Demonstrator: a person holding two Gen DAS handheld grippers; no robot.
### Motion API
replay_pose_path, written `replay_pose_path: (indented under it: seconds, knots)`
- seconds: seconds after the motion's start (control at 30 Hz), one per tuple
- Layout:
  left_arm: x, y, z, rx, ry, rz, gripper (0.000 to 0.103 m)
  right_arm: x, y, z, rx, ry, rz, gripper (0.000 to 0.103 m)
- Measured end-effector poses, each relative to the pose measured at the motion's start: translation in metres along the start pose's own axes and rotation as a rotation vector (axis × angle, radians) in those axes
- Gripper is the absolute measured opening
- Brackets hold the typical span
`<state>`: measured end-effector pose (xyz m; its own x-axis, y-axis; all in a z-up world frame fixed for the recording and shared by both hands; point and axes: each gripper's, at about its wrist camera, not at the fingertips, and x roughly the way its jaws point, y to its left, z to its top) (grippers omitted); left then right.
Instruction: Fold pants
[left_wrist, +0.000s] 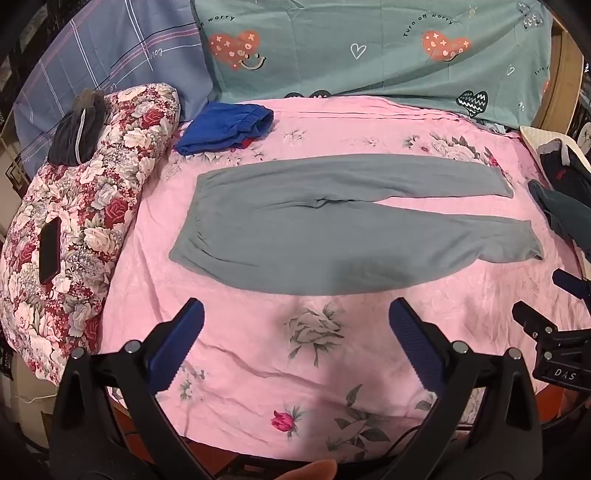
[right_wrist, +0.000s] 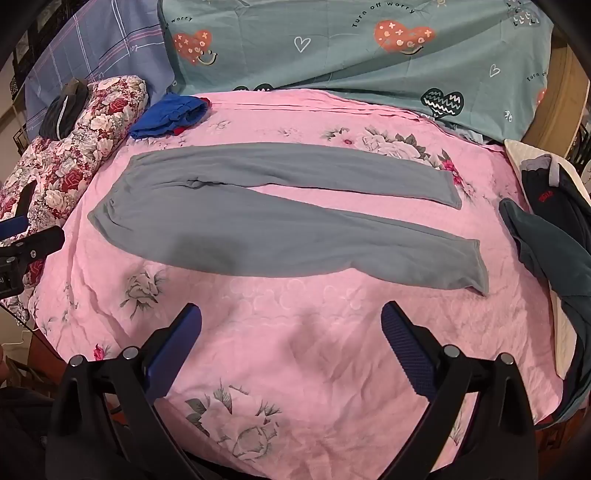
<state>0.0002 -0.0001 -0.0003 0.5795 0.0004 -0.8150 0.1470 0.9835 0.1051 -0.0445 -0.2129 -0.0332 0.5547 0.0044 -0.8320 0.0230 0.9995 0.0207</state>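
From the left wrist camera, grey pants (left_wrist: 332, 229) lie flat and unfolded on the pink floral bedsheet (left_wrist: 332, 369), waistband left, legs right. Left gripper (left_wrist: 295, 328) hovers short of them, fingers spread, empty. From the right wrist camera, the right gripper (right_wrist: 291, 332) likewise hangs wide apart near the pants (right_wrist: 280, 229), beside dark clothes (right_wrist: 546, 236).

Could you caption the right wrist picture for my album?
Open right gripper hovers over a pink floral bedsheet, grey pants spread flat ahead.
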Motion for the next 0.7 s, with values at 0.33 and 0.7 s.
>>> replay_pose_path:
  seconds: [0.33, 0.7]
  knots:
    - [0.0029, 0.0008, -0.0010, 0.000, 0.001, -0.017, 0.101, 0.0016, 0.0020, 0.0016, -0.004, -0.001, 0.002, 0.099]
    - [0.0043, -0.0039, 0.0027, 0.006, 0.015, -0.036, 0.101, 0.0045, 0.0000, 0.0028, 0.001, 0.003, 0.006, 0.099]
